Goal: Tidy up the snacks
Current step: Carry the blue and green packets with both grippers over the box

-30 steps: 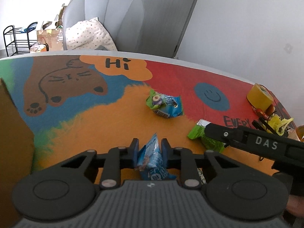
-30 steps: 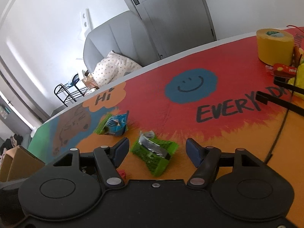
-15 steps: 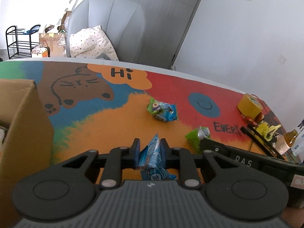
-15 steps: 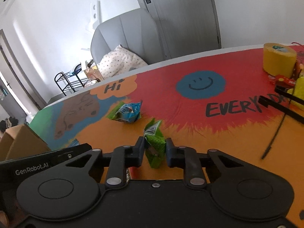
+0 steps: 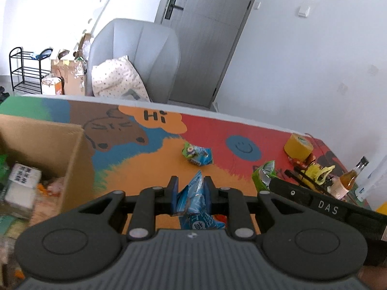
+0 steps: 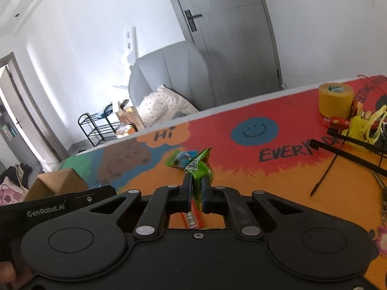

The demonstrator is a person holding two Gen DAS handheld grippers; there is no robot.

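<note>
Snacks lifted off the counter (image 5: 135, 178) — right tool (image 6: 197, 188), open a second ago, now pinches a green packet (image 6: 199, 166), left tool (image 5: 191, 193) grips a blue packet (image 5: 193, 193) — box (image 5: 48, 140) next.

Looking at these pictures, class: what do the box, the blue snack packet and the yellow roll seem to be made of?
Box: plain brown cardboard, matt, with a raw cut edge.
Blue snack packet: thin glossy plastic film, crinkled where the left gripper pinches it.
Yellow roll: probably adhesive tape, smooth and wound.

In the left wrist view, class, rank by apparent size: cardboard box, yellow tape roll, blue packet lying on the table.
1. Cardboard box, though it is nearest.
2. Tape roll and blue packet look alike; no ranking.
</note>
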